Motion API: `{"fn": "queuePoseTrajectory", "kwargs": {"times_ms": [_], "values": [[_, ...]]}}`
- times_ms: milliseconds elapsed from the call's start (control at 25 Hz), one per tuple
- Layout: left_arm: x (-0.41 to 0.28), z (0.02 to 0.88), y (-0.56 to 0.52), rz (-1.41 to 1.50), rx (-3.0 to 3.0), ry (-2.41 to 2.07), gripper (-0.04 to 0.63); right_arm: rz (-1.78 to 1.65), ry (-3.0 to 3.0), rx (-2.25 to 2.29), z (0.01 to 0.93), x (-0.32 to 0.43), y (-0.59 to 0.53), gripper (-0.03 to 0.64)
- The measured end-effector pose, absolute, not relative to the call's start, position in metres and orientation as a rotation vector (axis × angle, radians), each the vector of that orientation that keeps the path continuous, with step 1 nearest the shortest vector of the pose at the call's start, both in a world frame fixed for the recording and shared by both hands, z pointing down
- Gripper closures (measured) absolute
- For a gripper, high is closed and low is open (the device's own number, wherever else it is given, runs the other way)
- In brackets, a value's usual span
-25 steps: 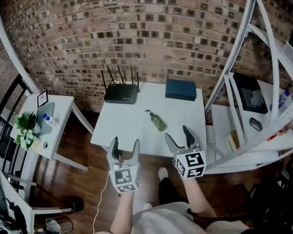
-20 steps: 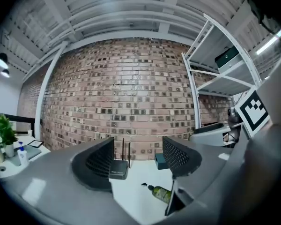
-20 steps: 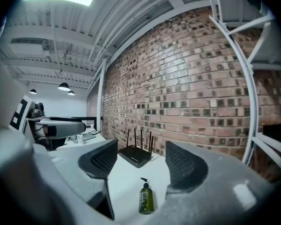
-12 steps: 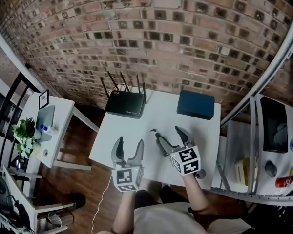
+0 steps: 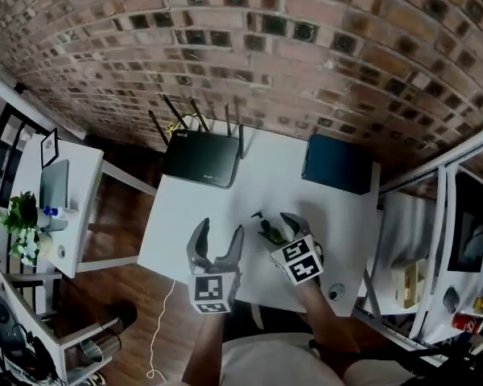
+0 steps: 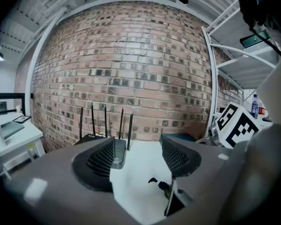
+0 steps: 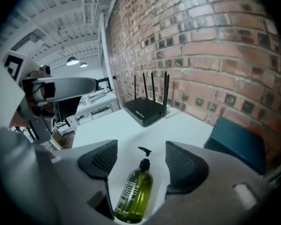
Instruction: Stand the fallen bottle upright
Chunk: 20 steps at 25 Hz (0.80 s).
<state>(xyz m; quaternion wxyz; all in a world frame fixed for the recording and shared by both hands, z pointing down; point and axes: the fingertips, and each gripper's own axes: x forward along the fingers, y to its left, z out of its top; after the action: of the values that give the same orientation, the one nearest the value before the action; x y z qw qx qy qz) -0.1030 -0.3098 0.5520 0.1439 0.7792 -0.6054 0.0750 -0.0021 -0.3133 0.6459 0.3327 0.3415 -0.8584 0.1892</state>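
Right gripper view puts the two fingers (image 7: pixel 99 161) of the right gripper (image 7: pixel 141 150) fairly wide apart at the lower middle of the frame, pressing on nothing. One olive-green pump bottle (image 7: pixel 133 193) lies on its side in the gap between them. Its body is down at the bottom centre by the finger roots, and its black pump head points away, up the frame, about level with the fingertips. A strip of white shows on either side of the neck, so neither pad touches it. Left gripper view shows the left gripper (image 6: pixel 138 146) with its two mesh-faced pads likewise spread and only bare tabletop between them. There the bottle's pump peeks out at the lower right, just outside the right-hand finger. That makes two grippers, both with jaws apart, and one bottle. Under them is one white table (image 7: pixel 107 125). One black router (image 7: pixel 145 110) sits toward its far edge in the upper middle of the frame, with four antennas (image 7: pixel 152 86) standing upright. One dark teal box (image 7: pixel 236 142) lies flat at the right edge. Behind these runs a brick wall (image 7: pixel 201 41). Head view adds, at the far left of the frame, one smaller white side table (image 5: pixel 72 183) with one green plant (image 5: pixel 20 219) beside it, well apart from the work table.
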Motion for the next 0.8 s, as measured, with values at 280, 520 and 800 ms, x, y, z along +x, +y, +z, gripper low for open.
{"fn": "queuePoseTrajectory", "kwargs": {"times_ms": [280, 520, 800], "values": [[-0.130, 0.603, -0.335, 0.288, 2.174, -1.696, 0.275, 0.660, -2.103, 0.821, 0.709, -0.012, -0.333, 0.310], [-0.145, 0.624, -0.347, 0.296, 2.135, -1.666, 0.275, 0.852, -2.019, 0.806, 0.741, -0.019, -0.343, 0.359], [-0.145, 0.633, -0.349, 0.315, 2.130, -1.616, 0.275, 0.913, -1.916, 0.764, 0.764, -0.019, -0.341, 0.483]]}}
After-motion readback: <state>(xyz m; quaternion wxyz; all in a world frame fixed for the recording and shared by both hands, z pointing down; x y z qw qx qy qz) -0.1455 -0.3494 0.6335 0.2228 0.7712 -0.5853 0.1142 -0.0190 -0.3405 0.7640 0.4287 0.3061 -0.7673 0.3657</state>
